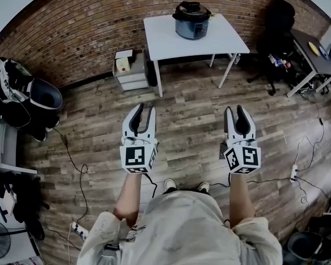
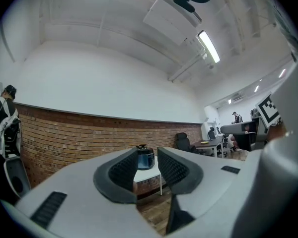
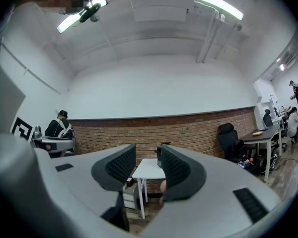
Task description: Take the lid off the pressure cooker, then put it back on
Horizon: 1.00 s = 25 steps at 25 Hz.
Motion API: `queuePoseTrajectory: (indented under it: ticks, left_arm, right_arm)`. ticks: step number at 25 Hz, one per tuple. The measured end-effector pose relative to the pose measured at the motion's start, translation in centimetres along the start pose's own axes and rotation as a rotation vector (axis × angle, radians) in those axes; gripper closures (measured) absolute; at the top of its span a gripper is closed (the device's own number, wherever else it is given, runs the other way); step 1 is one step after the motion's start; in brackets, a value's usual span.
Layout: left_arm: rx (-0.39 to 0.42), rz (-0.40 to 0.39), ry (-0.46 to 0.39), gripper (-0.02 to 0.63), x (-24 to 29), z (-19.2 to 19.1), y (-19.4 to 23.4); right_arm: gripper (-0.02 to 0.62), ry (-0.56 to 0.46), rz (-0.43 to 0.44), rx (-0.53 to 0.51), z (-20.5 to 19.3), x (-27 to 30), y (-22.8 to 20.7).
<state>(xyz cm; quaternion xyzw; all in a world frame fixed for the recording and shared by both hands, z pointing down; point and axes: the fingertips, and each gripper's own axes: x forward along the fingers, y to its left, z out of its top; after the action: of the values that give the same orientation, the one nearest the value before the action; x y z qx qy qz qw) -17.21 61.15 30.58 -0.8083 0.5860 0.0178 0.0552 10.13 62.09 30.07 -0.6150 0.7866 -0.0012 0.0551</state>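
Held level over wooden floor (image 1: 190,123): left tool (image 1: 146,109) and right tool (image 1: 235,109), jaws narrowly apart, nothing between. Well ahead of both, on white worktop (image 1: 161,37): pressure cooker (image 1: 191,24), lid (image 1: 191,8) in place.

From the head we look steeply down at the floor (image 1: 187,109), with the left gripper (image 1: 145,108) and right gripper (image 1: 235,109) close below us. Each gripper's camera looks level along its jaws. All three views share the far table (image 1: 160,37) and brick wall (image 1: 71,32).
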Motion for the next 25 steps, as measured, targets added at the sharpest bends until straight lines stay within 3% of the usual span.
queuePoseTrajectory:
  ticks: [5, 15, 25]
  left_arm:
    - [0.002, -0.027, 0.014, 0.399, 0.0, -0.9, 1.3]
    - [-0.002, -0.041, 0.039, 0.399, 3.3, -2.8, 1.9]
    - [0.025, -0.031, 0.058, 0.399, 13.5, -4.3, 2.4]
  right_arm:
    - [0.355, -0.001, -0.016, -0.017, 0.0, 0.6, 1.2]
    - [0.353, 0.023, -0.040, -0.002, -2.0, 3.0, -0.2]
    - [0.353, 0.024, -0.020, 0.025, -3.8, 12.6, -5.2]
